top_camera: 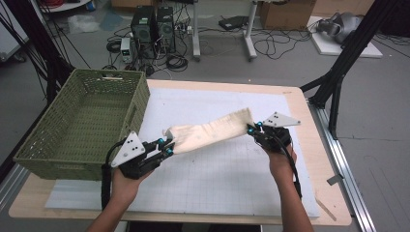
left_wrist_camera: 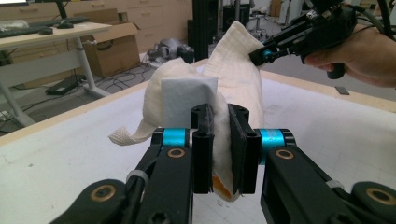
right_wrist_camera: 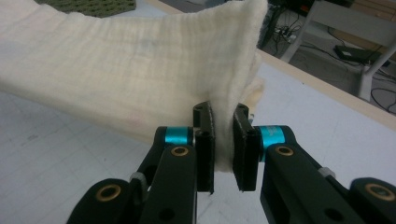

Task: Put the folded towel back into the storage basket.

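A green basket (top_camera: 82, 123) is set at the desk's left edge. Just right of it, the left gripper (top_camera: 167, 146) is clamped on one end of a cream cloth (top_camera: 210, 130), the fabric pinched between its jaws. The cloth is held stretched above the white mat (top_camera: 217, 179), over the desk's middle. Its other end is pinched in the right gripper (top_camera: 252, 128), toward the right edge.
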Demonstrator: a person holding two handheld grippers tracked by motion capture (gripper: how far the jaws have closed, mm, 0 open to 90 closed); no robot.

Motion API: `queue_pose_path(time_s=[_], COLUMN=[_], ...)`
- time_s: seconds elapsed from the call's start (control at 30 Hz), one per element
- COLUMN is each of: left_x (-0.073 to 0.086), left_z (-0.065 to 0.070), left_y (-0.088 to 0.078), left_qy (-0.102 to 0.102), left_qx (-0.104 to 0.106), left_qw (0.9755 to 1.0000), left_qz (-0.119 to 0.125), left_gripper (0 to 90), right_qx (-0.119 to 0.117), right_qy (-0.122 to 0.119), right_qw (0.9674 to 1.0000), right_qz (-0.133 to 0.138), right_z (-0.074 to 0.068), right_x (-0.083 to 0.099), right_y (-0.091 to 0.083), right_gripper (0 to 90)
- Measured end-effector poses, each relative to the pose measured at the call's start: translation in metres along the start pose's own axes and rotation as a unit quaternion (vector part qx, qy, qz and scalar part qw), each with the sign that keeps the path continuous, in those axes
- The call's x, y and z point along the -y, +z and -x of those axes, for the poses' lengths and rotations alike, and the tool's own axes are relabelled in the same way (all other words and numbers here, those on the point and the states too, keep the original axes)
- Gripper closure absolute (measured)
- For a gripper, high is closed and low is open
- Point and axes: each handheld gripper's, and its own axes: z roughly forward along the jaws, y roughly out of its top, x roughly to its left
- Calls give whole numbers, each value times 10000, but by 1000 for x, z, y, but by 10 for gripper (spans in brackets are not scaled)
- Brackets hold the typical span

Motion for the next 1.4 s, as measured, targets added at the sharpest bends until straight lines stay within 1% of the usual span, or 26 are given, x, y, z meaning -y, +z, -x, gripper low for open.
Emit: queue_pose_path(time_s=[0.13,0.3,0.33,0.37,0.47,0.5,0.57,0.63,0.7,0.77,0.8,0.83,0.9,0.97,1.0,1.07,1.13,1.27,1.4], left_x=[-3,-6,-7,-8,-10,-10,-11,-12,-13,-14,-14,-15,-15,-16,-16,-16,-15,-15,-16], left_z=[-3,-5,-6,-7,-9,-10,-12,-13,-14,-15,-16,-17,-19,-21,-22,-23,-24,-28,-31], left_y=[-5,-13,-14,-16,-21,-23,-27,-31,-34,-38,-39,-41,-46,-49,-51,-53,-56,-62,-68], left_qy=[-33,-28,-35,-26,-35,-44,-82,-97,-101,-106,-120,-114,-126,-144,-144,-137,-167,-207,-240], left_qx=[-69,-145,-171,-185,-243,-262,-314,-359,-399,-440,-467,-482,-537,-577,-592,-646,-669,-742,-805], left_qw=[9999,9998,9997,9996,9994,9993,9990,9987,9985,9982,9980,9979,9975,9971,9971,9967,9964,9956,9948], left_qz=[92,162,189,200,258,279,309,336,357,383,405,411,441,467,463,477,489,524,577], left_gripper=[805,805,805,806,806,806,806,806,806,807,807,807,807,807,807,807,807,807,807], right_qx=[-20,-42,-50,-39,-69,-79,-86,-100,-139,-145,-148,-148,-170,-201,-201,-205,-214,-241,-276], right_qy=[-73,-227,-193,-260,-332,-386,-376,-461,-474,-497,-537,-537,-534,-637,-637,-648,-702,-713,-733], right_qw=[10000,9997,9998,9996,9994,9992,9992,9987,9987,9985,9982,9982,9981,9973,9973,9973,9967,9963,9960], right_qz=[24,20,2,35,100,117,108,165,142,179,238,238,258,292,292,290,337,418,431], right_z=[0,-2,-3,-3,-6,-6,-8,-9,-12,-15,-17,-17,-20,-24,-24,-27,-30,-36,-41], right_x=[-14,-33,-37,-41,-57,-60,-64,-71,-78,-85,-92,-92,-99,-109,-109,-115,-122,-132,-141], right_y=[7,18,20,23,31,34,36,41,46,50,54,54,58,65,65,70,74,83,94], right_gripper=[813,814,814,814,815,815,815,815,815,815,815,815,815,815,815,815,815,815,815])
